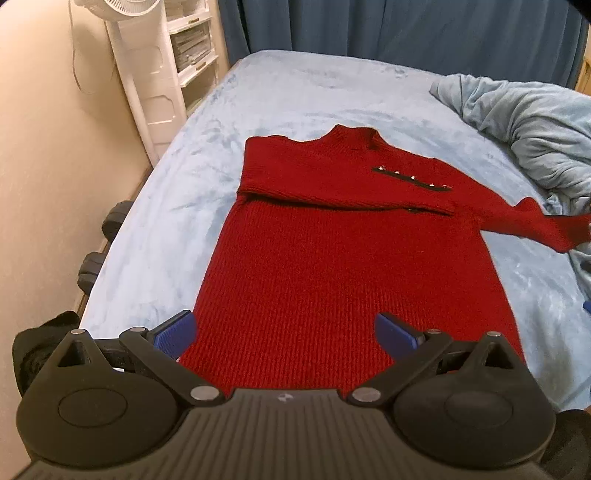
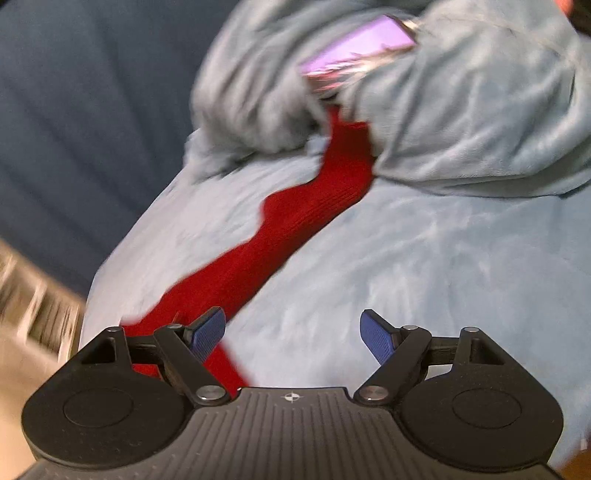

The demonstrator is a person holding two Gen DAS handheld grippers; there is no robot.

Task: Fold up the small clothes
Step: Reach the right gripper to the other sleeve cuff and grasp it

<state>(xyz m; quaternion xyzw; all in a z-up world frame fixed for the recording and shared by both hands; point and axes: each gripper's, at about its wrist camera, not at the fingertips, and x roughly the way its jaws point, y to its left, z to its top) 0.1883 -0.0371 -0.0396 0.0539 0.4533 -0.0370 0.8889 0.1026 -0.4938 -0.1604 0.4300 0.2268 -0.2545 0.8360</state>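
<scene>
A red knit sweater (image 1: 332,251) lies flat on the light blue bed cover (image 1: 295,96), collar at the far end. Its left sleeve is folded across the chest, with a dark studded strip (image 1: 412,179) showing. Its right sleeve (image 1: 532,221) stretches out to the right toward the bunched blanket. My left gripper (image 1: 284,332) is open and empty, just above the sweater's near hem. My right gripper (image 2: 293,338) is open and empty above the bed beside the outstretched right sleeve (image 2: 295,218), which runs under its left finger (image 2: 210,330). The right wrist view is blurred.
A bunched blue-grey blanket (image 1: 528,125) lies at the bed's right, with a pink-purple phone-like object (image 2: 354,51) on it. A white fan and drawer tower (image 1: 147,74) stand left of the bed by the beige wall. Dark blue curtains (image 1: 388,29) hang behind. Dark objects (image 1: 99,254) sit at the bed's left edge.
</scene>
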